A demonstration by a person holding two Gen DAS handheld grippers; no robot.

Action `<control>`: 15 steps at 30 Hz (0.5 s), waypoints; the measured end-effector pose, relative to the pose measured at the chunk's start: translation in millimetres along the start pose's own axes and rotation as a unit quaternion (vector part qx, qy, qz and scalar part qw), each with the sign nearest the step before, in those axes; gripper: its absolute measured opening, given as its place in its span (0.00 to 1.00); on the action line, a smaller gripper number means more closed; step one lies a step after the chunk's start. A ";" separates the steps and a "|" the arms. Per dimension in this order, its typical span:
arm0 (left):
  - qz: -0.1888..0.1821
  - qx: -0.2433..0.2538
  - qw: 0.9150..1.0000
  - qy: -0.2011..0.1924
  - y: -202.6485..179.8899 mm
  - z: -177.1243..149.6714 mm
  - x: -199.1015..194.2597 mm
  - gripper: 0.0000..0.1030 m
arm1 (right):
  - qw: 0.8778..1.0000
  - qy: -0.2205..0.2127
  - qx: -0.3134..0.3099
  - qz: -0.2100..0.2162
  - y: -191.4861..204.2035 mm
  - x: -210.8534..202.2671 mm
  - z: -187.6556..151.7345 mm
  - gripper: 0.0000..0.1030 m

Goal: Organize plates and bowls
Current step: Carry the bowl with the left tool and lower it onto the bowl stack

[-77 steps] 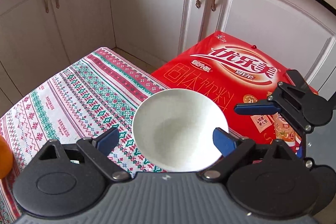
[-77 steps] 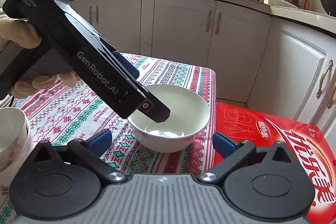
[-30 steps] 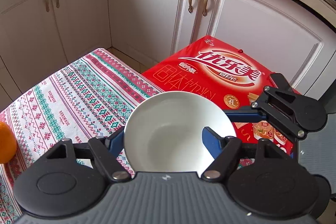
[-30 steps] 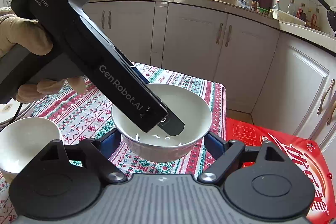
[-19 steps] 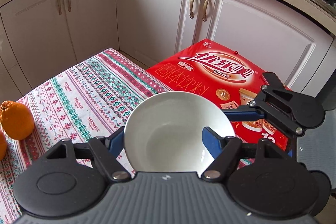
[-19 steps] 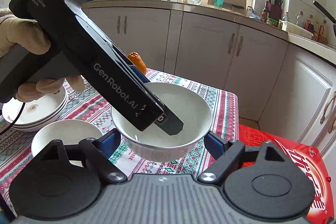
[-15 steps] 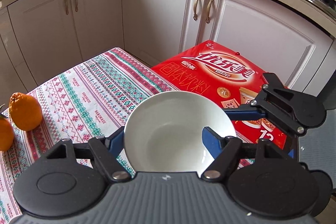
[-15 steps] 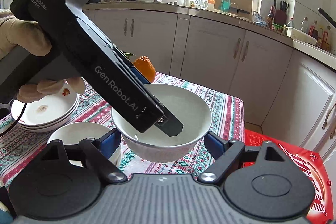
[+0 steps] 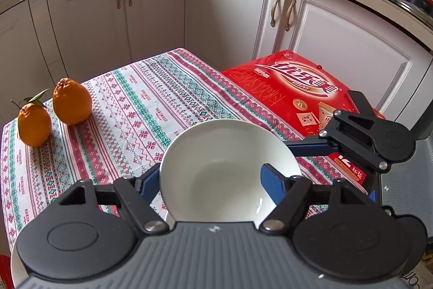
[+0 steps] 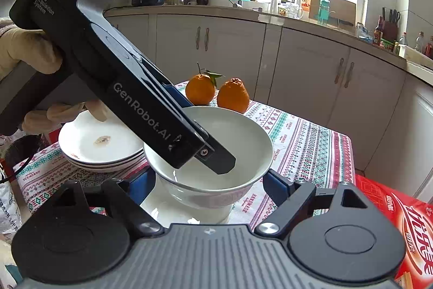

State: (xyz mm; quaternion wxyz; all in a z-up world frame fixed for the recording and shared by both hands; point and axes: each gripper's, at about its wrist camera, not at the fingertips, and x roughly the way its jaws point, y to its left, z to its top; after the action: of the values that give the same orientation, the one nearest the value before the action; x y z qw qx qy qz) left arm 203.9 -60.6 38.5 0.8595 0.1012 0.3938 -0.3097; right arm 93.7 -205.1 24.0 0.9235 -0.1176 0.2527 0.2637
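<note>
A round white ceramic bowl [image 9: 230,169] is sitting low in the centre of the left wrist view, gripped across its wall by the left gripper [image 9: 208,182], one blue finger outside the rim at left and the other inside at right. The right gripper [image 10: 209,187] is reaching around the same bowl [image 10: 216,153] from the other side, its blue pads sitting against the bowl's outer sides, so both grippers are holding it. In the right wrist view the bowl is hanging above a second white bowl [image 10: 186,210] at lower centre. A stack of white plates [image 10: 100,148] is lying at left on the red-and-green patterned tablecloth [image 9: 121,121]. Two oranges [image 10: 217,94] are standing beyond the bowl. A red cardboard box [image 9: 300,96] is lying just beside the table's right edge.
</note>
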 end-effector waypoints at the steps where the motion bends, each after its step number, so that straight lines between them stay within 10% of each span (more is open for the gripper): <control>1: -0.001 -0.005 1.000 0.000 1.8 -3.1 -0.7 0.74 | 1.000 0.001 0.001 0.003 1.7 0.9 -0.1 0.87; 15: -0.015 -0.029 0.999 0.007 7.3 -28.9 6.7 0.74 | 0.999 0.031 0.013 0.024 9.4 13.3 -15.1 0.87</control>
State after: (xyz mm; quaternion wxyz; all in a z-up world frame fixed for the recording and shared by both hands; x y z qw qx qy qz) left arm 193.9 -45.8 13.7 0.8545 0.0728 0.4101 -0.3105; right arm 92.2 -196.8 3.4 0.9102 -0.1073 0.2870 0.2787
